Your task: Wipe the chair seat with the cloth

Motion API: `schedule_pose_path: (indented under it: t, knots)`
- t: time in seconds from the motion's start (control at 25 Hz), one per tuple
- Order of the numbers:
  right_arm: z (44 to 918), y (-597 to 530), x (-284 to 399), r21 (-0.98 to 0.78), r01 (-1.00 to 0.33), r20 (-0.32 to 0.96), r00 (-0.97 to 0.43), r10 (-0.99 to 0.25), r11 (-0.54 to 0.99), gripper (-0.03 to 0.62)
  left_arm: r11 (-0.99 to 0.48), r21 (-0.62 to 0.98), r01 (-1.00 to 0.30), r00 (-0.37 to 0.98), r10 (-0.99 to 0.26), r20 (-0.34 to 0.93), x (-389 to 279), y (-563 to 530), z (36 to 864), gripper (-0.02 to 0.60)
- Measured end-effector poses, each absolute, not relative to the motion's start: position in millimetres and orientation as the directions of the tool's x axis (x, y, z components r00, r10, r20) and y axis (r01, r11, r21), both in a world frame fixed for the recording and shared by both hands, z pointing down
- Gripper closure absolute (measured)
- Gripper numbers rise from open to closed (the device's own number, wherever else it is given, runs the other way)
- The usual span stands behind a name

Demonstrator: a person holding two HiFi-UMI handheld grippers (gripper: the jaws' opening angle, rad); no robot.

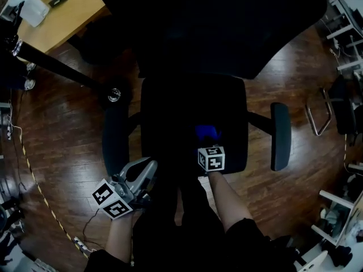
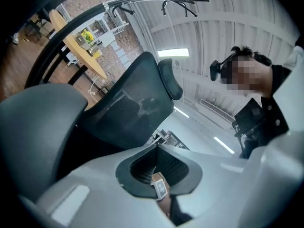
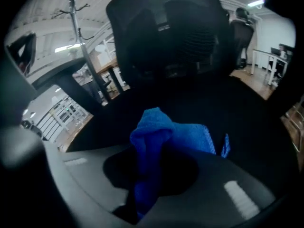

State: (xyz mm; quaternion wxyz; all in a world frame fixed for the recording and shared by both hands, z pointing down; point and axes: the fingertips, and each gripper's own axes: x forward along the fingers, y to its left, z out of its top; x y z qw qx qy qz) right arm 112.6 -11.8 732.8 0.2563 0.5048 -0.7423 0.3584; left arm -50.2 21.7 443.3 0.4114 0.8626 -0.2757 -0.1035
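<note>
On the head view I look straight down on a black office chair over a dark wooden floor [image 1: 62, 129]. The chair seat [image 1: 170, 118] sits between two padded armrests, one on the left [image 1: 115, 137] and one on the right [image 1: 280, 136]. My right claw [image 1: 209, 141] reaches in over the front edge of the seat, its marker cube just behind it. The blue cloth [image 1: 207, 131] is bunched at its tip, on the front half of the seat and a little right of centre. My left claw [image 1: 146, 170] hangs off the front left corner of the seat, near the end of the left armrest; I cannot tell whether it touches the chair. A corner of a light wooden table [image 1: 62, 16] shows at the upper left.

On the left gripper view the claw is tipped upward, toward the mesh backrest [image 2: 133, 103] and headrest [image 2: 170, 80]. Its jaws are clenched together with nothing between them.

On the right gripper view the jaws are clamped on the cloth. A gathered fold runs back between them, and the rest spreads forward onto the black seat. A coat stand [image 3: 75, 13] rises at the upper left.
</note>
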Motion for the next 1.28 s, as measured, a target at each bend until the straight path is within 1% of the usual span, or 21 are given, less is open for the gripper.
schedule_pose_path:
  t: [0.16, 0.24, 0.32, 0.6, 0.8, 0.88, 0.96, 1.12, 1.28]
  knots:
    - [721.6, 1.5, 216.0, -0.198, -0.978, 0.768, -0.199, -0.609, 0.070, 0.533, -0.524, 0.768, -0.367, 0.851, -0.523, 0.050, -31.4, 19.4, 443.0, 0.578]
    - [715.9, 9.6, 257.2, -0.158, -0.987, 0.775, -0.137, -0.617, 0.021, 0.533, -0.533, 0.766, -0.360, 0.860, -0.508, 0.052, -23.4, 17.7, 443.8, 0.578]
    - [710.3, 15.4, 285.4, -0.140, -0.990, 0.773, -0.107, -0.626, -0.004, 0.534, -0.537, 0.766, -0.352, 0.868, -0.494, 0.053, -16.1, 17.6, 444.6, 0.578]
    - [707.9, 18.3, 298.0, -0.107, -0.994, 0.750, -0.082, -0.656, 0.002, 0.533, -0.540, 0.764, -0.353, 0.869, -0.492, 0.054, -8.6, 22.3, 444.6, 0.578]
    - [703.1, 16.4, 296.4, -0.139, -0.990, 0.737, -0.088, -0.670, -0.022, 0.533, -0.531, 0.764, -0.366, 0.848, -0.528, 0.039, -20.4, 23.4, 441.6, 0.578]
    - [697.4, 12.6, 271.7, -0.175, -0.984, 0.712, -0.128, -0.691, 0.001, 0.533, -0.522, 0.764, -0.379, 0.824, -0.566, 0.023, -29.1, 21.5, 435.4, 0.578]
    - [696.6, 12.2, 223.2, -0.231, -0.970, 0.693, -0.214, -0.688, 0.070, 0.533, -0.514, 0.761, -0.396, 0.804, -0.594, 0.018, -37.1, 22.6, 430.7, 0.578]
    - [704.3, 22.6, 95.6, -0.350, -0.905, 0.683, -0.422, -0.596, 0.241, 0.533, -0.498, 0.757, -0.423, 0.771, -0.637, 0.011, -52.8, 25.9, 422.4, 0.578]
    - [698.4, 33.3, -16.6, -0.444, -0.816, 0.647, -0.578, -0.498, 0.370, 0.533, -0.482, 0.751, -0.452, 0.736, -0.677, 0.009, -71.7, 31.6, 414.3, 0.578]
